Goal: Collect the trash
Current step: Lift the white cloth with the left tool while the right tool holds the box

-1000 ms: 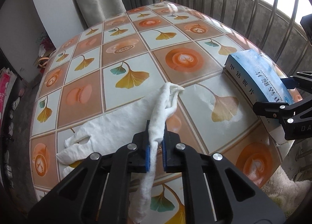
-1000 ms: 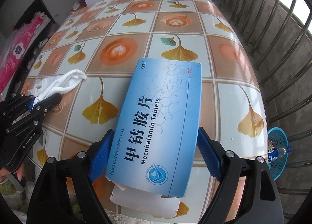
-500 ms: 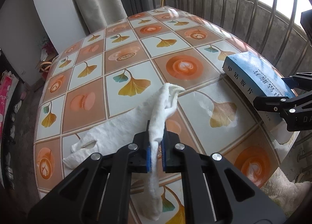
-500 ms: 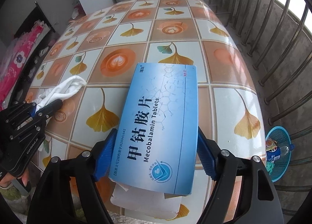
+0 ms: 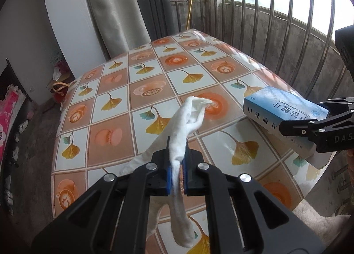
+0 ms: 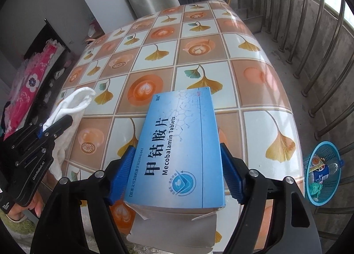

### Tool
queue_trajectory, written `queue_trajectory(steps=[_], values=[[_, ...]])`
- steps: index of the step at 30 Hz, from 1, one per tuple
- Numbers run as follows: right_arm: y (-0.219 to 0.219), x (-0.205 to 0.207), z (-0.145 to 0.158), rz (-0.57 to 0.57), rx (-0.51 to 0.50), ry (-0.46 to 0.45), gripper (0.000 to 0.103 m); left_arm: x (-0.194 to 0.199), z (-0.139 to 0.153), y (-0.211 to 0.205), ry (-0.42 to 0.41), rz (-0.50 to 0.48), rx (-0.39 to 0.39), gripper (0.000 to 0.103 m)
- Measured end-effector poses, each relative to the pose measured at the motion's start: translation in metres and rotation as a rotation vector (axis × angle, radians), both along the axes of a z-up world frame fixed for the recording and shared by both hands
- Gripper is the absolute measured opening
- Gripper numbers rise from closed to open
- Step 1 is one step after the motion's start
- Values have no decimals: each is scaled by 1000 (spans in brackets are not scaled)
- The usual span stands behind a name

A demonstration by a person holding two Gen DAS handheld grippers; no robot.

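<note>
A crumpled white tissue [image 5: 190, 112] hangs lifted off the patterned table [image 5: 115, 143], with my left gripper [image 5: 177, 154] shut on its middle; one end droops below the jaws. In the right wrist view the same tissue [image 6: 73, 99] sticks out of the left gripper [image 6: 57, 124]. A blue medicine box [image 6: 179, 143] with an open torn flap sits between the blue pads of my right gripper [image 6: 177, 158]. The jaws are closing and the pads press both long sides. The box [image 5: 281, 107] is tilted up at the table's right edge, gripped by the right gripper [image 5: 309, 114].
A blue mesh basket [image 6: 323, 172] with bottles and wrappers stands on the floor right of the table. Metal railings [image 6: 309, 54] run along the right and back. A curtain [image 5: 115, 10] and a white wall lie beyond the table. A person's hand [image 6: 22, 207] holds the left gripper.
Both grippers have risen. The tissue has come up off the table in the left gripper, and the box's near end has lifted as the right pads closed on it.
</note>
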State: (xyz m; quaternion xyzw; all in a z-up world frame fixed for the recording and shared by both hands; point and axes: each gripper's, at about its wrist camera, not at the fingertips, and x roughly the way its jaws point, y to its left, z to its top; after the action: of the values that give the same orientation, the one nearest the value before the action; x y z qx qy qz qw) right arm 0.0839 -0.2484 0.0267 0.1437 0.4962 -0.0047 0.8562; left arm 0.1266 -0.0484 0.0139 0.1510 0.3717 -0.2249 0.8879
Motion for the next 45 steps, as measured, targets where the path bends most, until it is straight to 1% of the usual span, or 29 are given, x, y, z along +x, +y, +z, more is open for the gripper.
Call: queue_trajectory(steps=[3, 7, 10, 14, 21, 23, 27, 32, 36, 38, 39, 42, 45], values=[[3, 0, -4, 9, -23, 12, 72, -2, 6, 0, -17, -1, -7, 5], [12, 3, -17, 35, -95, 48, 72, -5, 12, -2, -32, -6, -11, 5], [15, 4, -21, 39, -115, 50, 72, -8, 16, -3, -47, -11, -12, 5], [11, 1, -14, 24, -83, 20, 71, -11, 22, -4, -67, -11, -16, 5], [1, -13, 7, -7, -31, -55, 69, -23, 39, -9, -116, -30, -30, 5], [-4, -20, 14, -22, -12, -75, 69, -27, 47, -13, -135, -48, -42, 5], [-23, -42, 30, -79, 50, -138, 69, -32, 66, -25, -146, -104, -99, 5], [-61, -88, 51, -192, 132, -242, 69, -39, 95, -58, -146, -219, -194, 5], [-105, -135, 61, -328, 158, -312, 69, -49, 113, -105, -111, -344, -259, 5], [-135, -167, 62, -430, 154, -340, 69, -55, 119, -132, -92, -405, -280, 5], [-146, -178, 60, -471, 152, -347, 69, -59, 121, -149, -75, -442, -293, 5], [-192, -224, 50, -640, 162, -361, 69, -70, 124, -198, -21, -541, -324, 5], [-238, -271, 27, -813, 195, -352, 69, -84, 121, -246, 21, -632, -330, 5]])
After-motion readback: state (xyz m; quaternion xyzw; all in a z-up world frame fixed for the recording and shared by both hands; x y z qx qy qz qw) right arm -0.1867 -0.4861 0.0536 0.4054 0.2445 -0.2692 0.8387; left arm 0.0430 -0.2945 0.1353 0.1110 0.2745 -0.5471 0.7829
